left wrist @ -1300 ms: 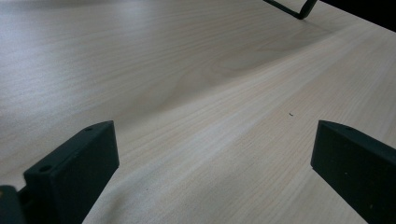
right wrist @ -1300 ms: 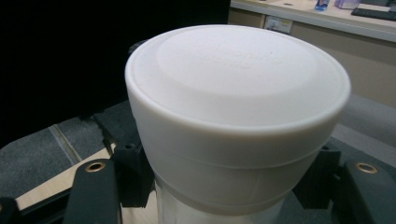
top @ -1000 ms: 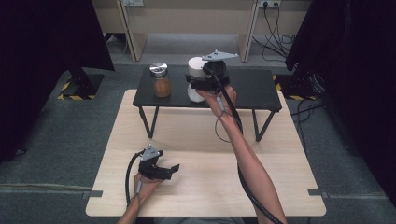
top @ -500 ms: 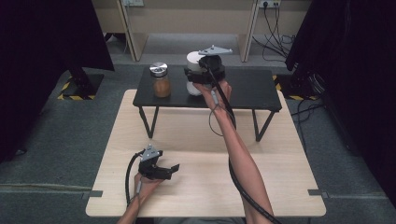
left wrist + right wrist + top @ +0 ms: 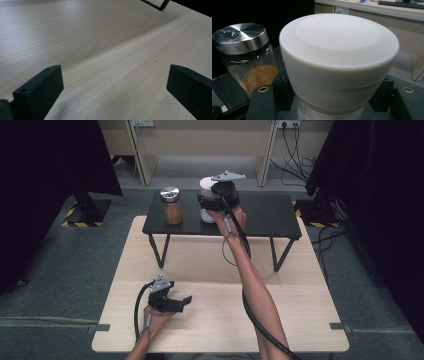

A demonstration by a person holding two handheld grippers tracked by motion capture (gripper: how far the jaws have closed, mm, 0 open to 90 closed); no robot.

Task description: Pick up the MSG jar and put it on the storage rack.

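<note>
At the near edge of the table [image 5: 300,320] our left gripper [image 5: 181,302] rests low over the bare wood, jaws spread wide with nothing between them; in the left gripper view only grain lies between the two black jaws. It is idle, and we judge it best kept there, clear of the reach.

Farther out, our right arm stretches across to the black shelf [image 5: 265,220] that stands on the table's far side. There the right gripper [image 5: 206,206] has its jaws on either side of the white jar [image 5: 206,184], just under the lid. In the right gripper view the jar [image 5: 337,65] sits between the two jaws, but we cannot tell whether they already press on it or stand a little off.

For the step in hand, which we take to be grasping the jar, we should close evenly below the lid's overhang, so the rim stops it slipping, and keep the grip level before any lift. The spice jar [image 5: 172,206] stands near on the left, apart from the white one; in the right gripper view it [image 5: 247,65] leans close to the jaw, so we should lift straight up, not sweep sideways.

The lid bears a faint embossed line that we cannot read. We see no other label.
</note>
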